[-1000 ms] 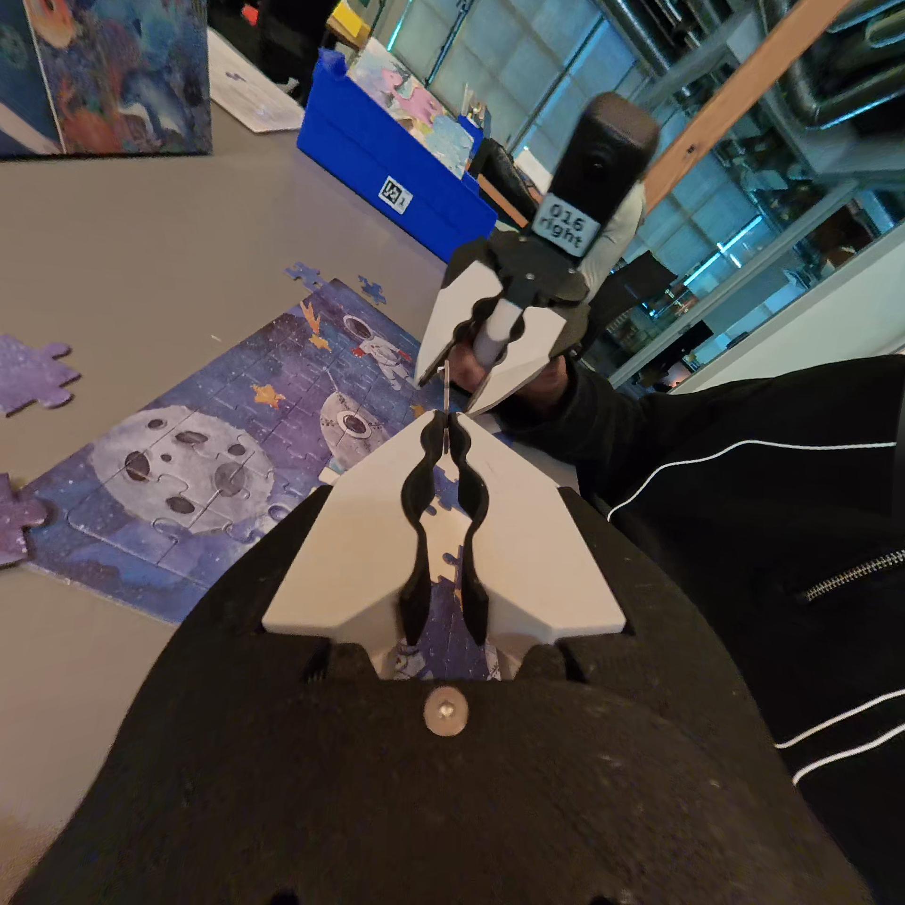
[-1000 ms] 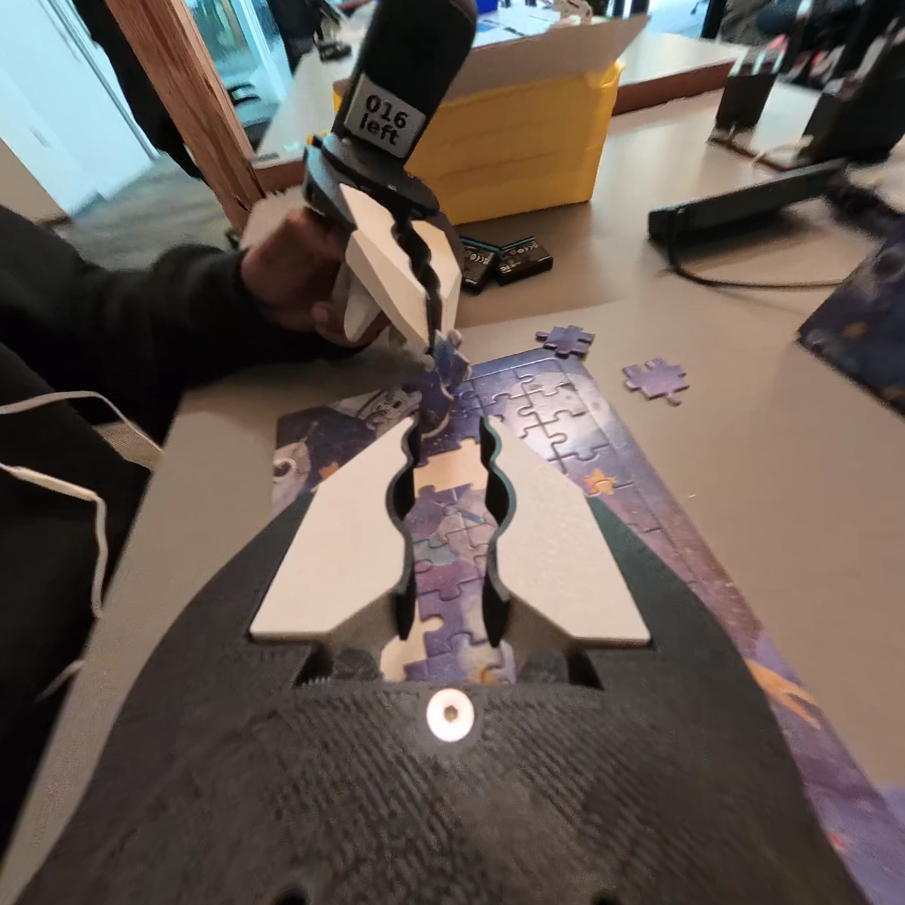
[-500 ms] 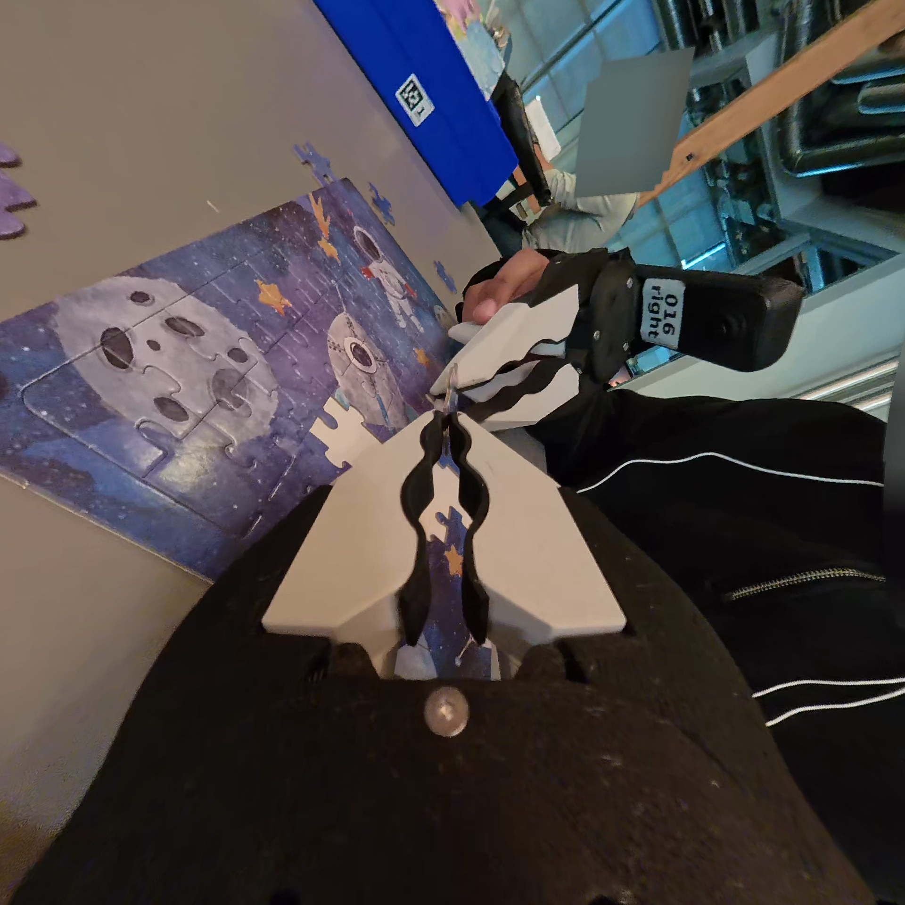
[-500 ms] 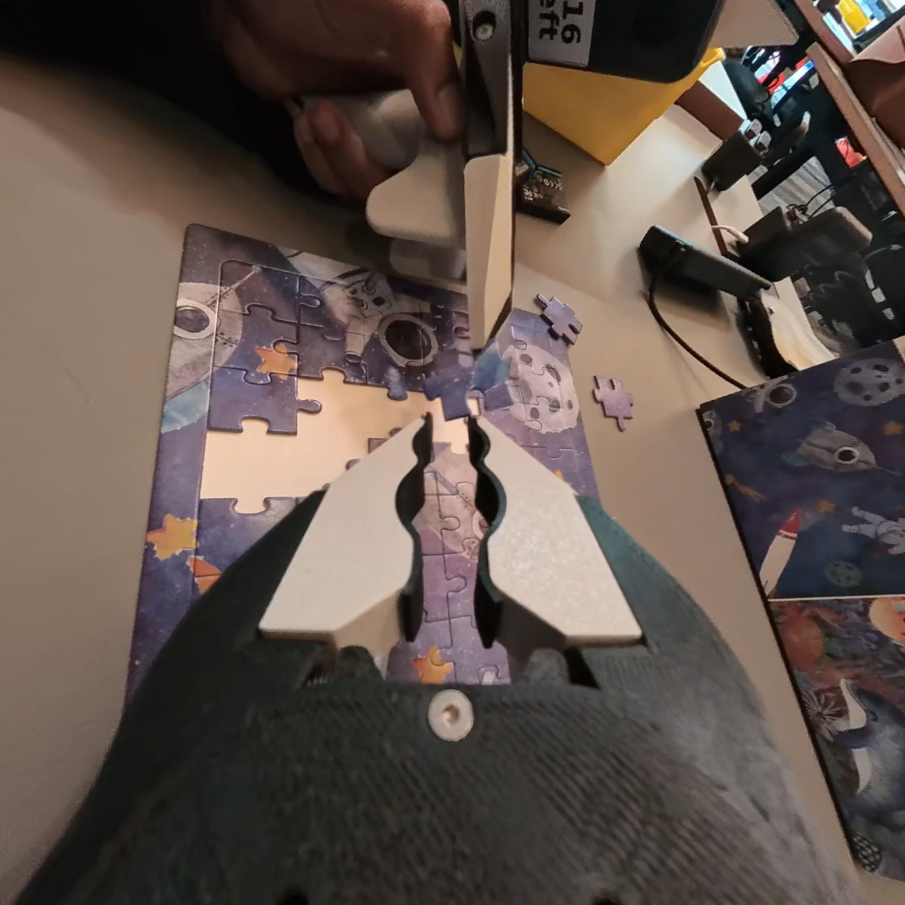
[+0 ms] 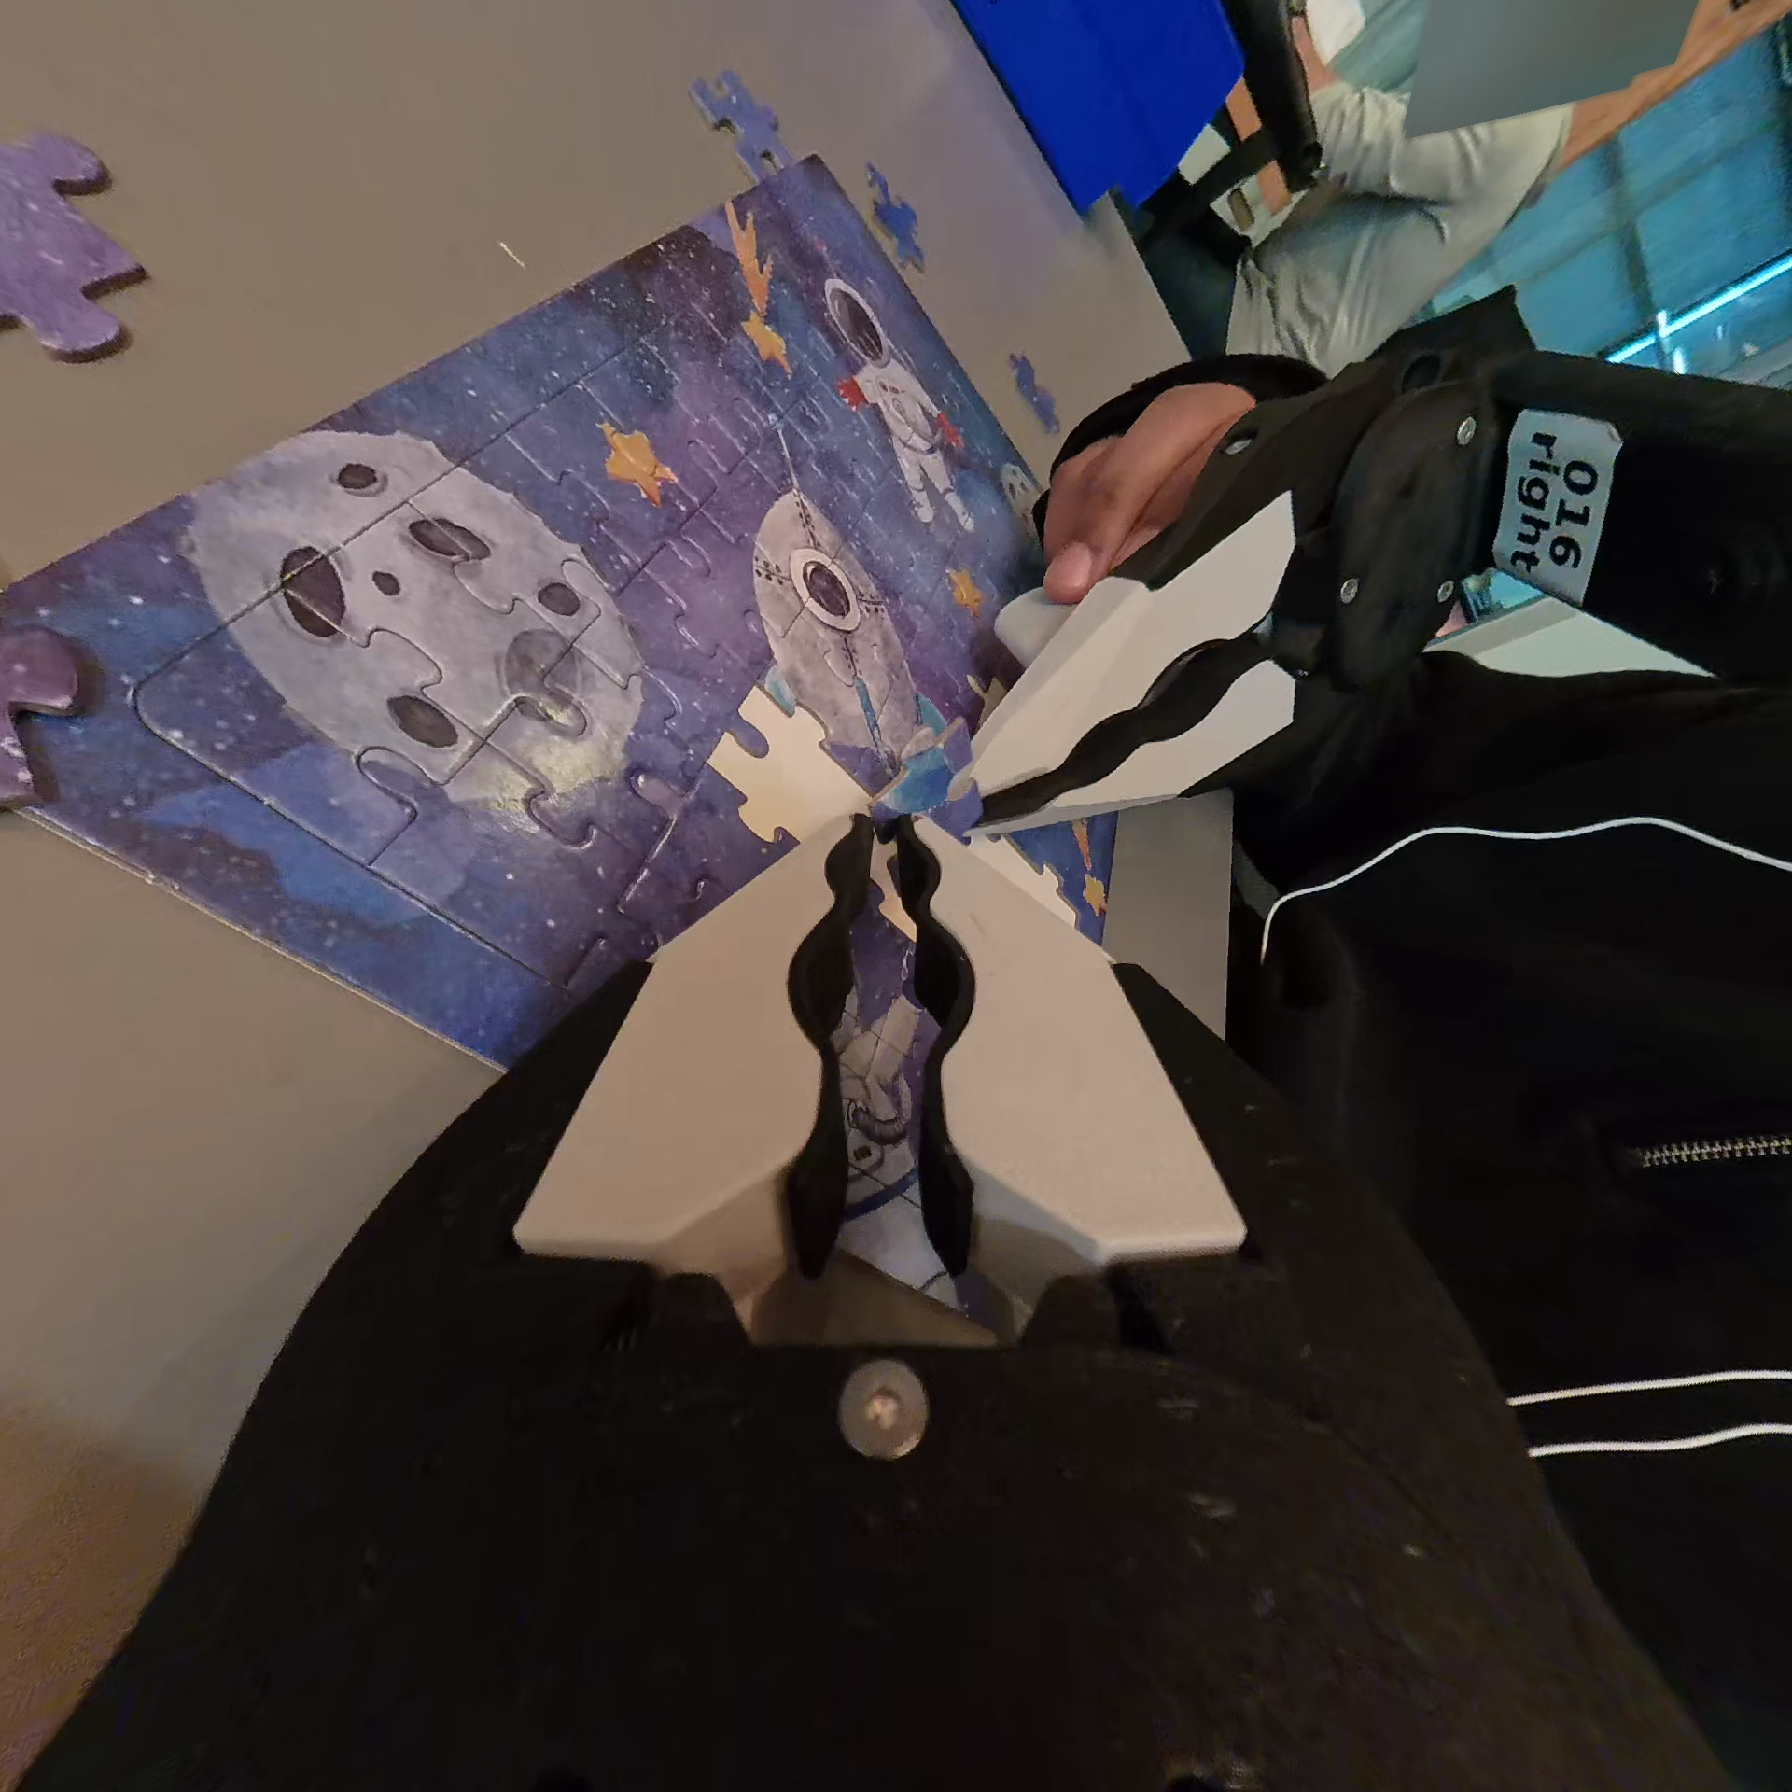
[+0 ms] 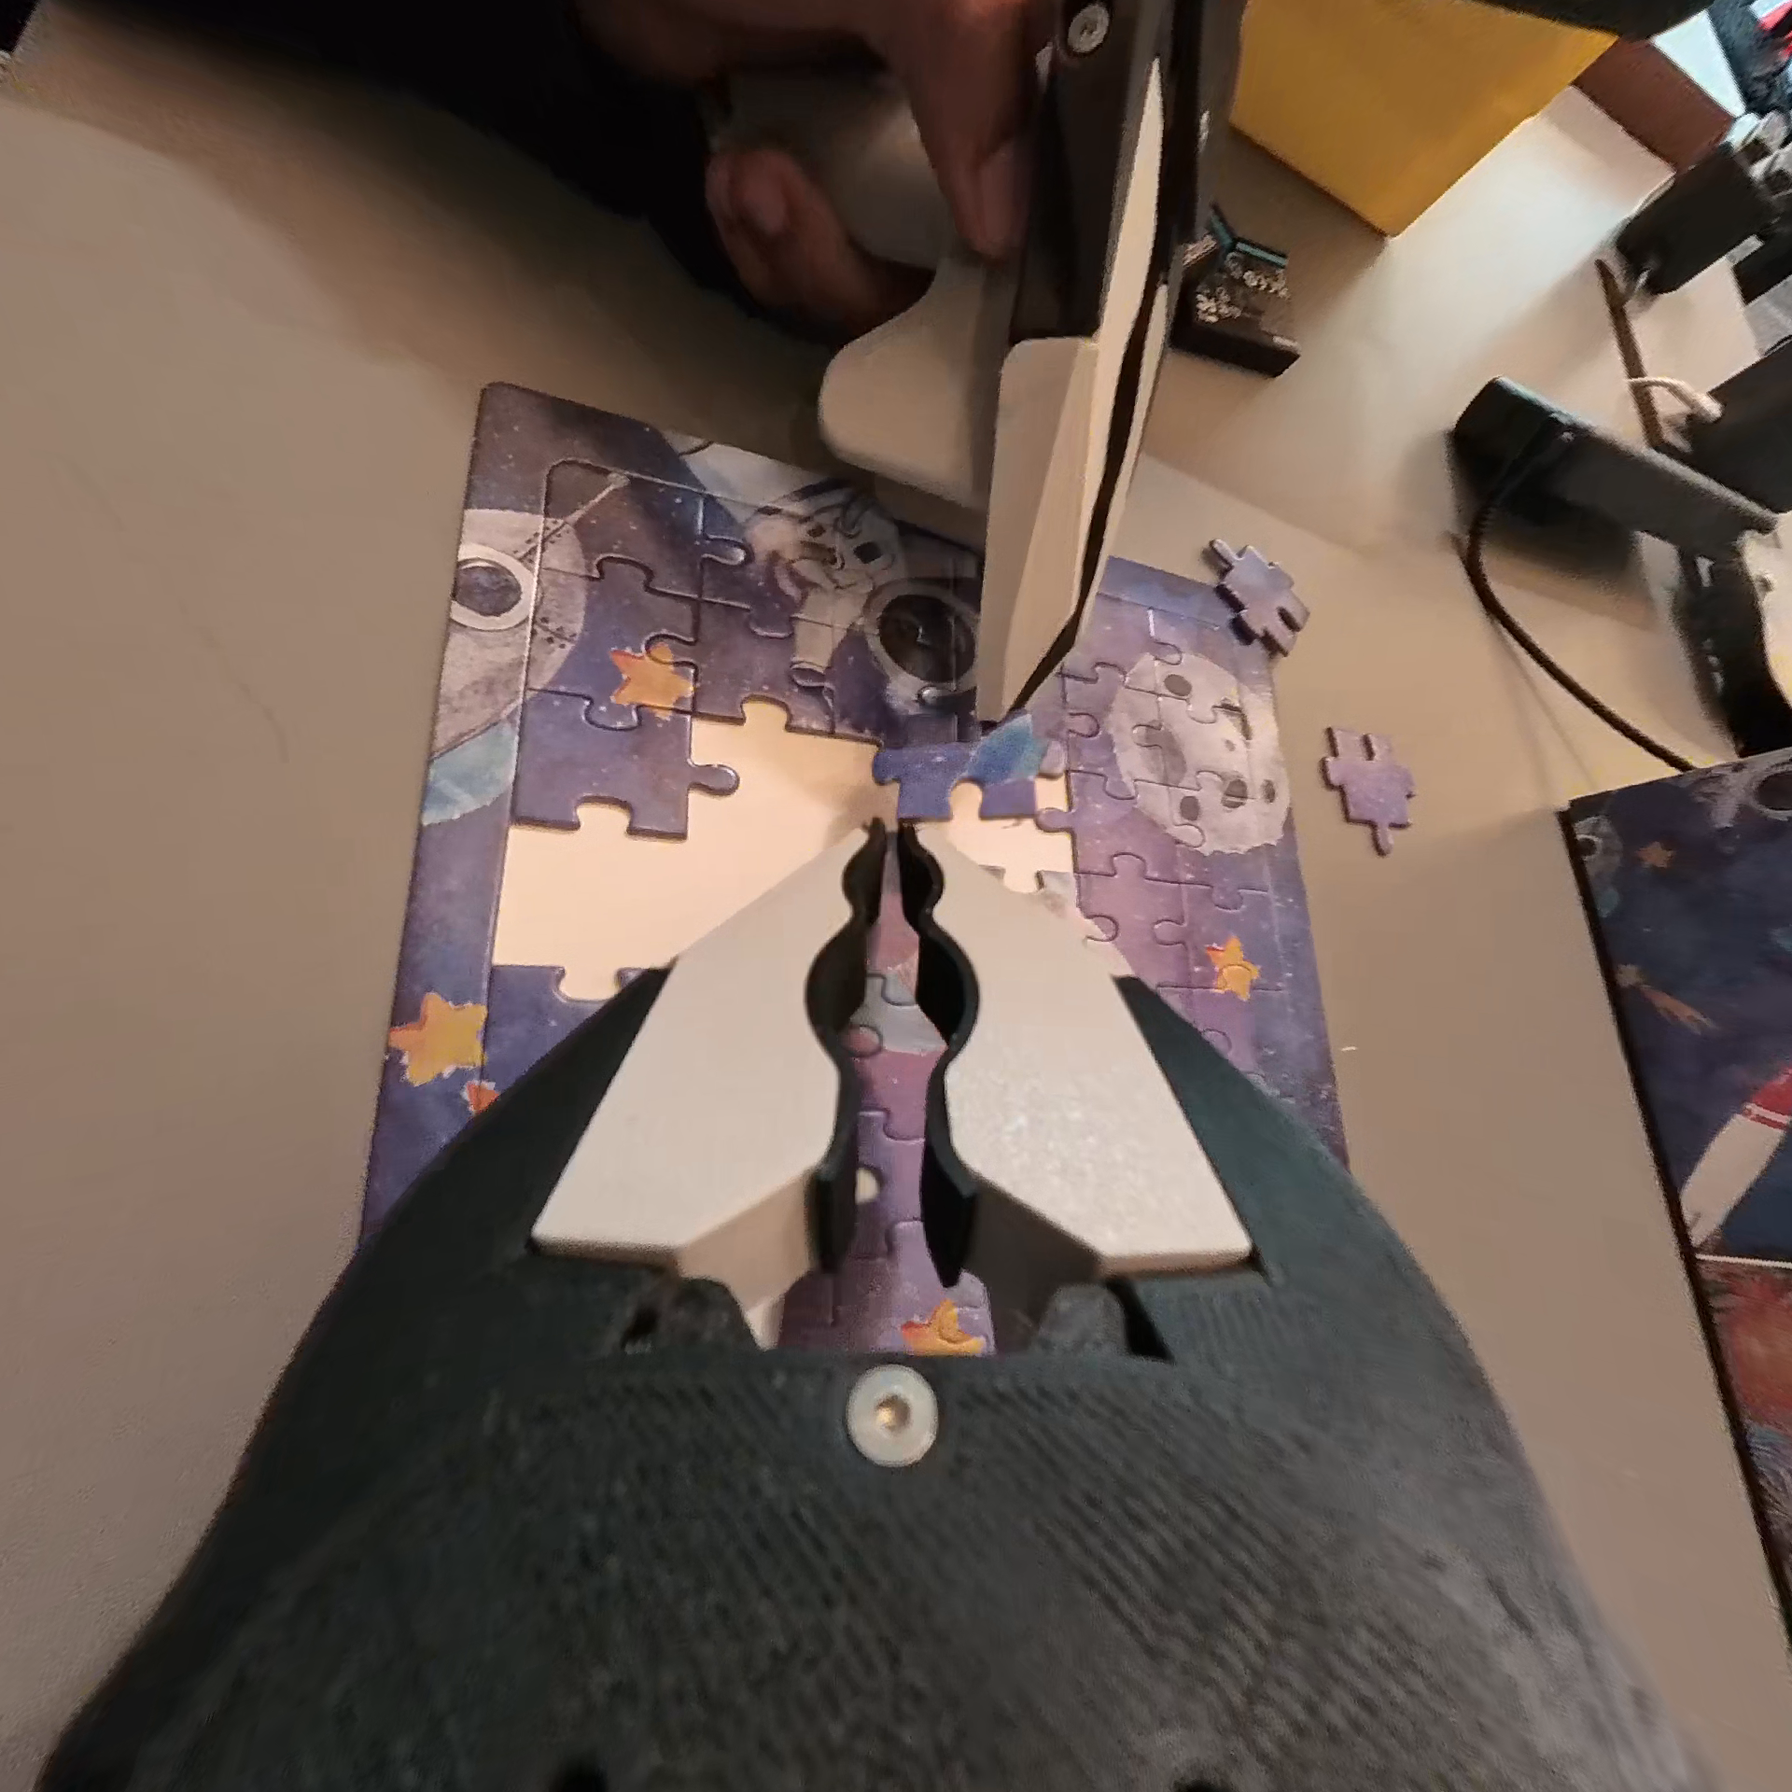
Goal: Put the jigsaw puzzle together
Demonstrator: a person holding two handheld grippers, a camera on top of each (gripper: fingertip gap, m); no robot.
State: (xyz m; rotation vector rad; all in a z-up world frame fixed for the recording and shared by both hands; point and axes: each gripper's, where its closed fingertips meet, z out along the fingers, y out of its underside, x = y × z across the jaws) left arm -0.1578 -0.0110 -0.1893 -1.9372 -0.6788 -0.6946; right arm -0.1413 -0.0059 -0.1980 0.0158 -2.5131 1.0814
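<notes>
The space jigsaw [image 5: 436, 630] lies flat on the grey table, with a bare cream gap [image 6: 601, 873] in its middle; the gap also shows in the left wrist view [image 5: 776, 766]. A blue puzzle piece [image 6: 970, 771] hangs just over the gap's right end and also shows in the left wrist view [image 5: 926, 776]. My left gripper [image 5: 880, 826] comes down from above in the right wrist view [image 6: 1008, 713] and pinches the piece's far edge. My right gripper [image 6: 889, 826] is closed on its near edge and reaches in from the right in the left wrist view [image 5: 970, 805].
Loose purple pieces lie beside the puzzle [image 6: 1261, 592] [image 6: 1367, 785] [image 5: 48, 242]. A picture box [image 6: 1697, 970] lies at the right. A yellow box [image 6: 1358, 97], a black device with its cable [image 6: 1600, 485] and a blue bin [image 5: 1096, 78] stand farther back. Less than 4 cm separates the two grippers' tips. From the left gripper's tips to the space jigsaw [image 5: 436, 630] is close to 8 cm. Seen from the right wrist view [image 6: 1201, 744] as well.
Both grippers have come down and tipped towards the puzzle's gap. The right gripper, open a second ago, has closed on the piece that the left gripper carries.
</notes>
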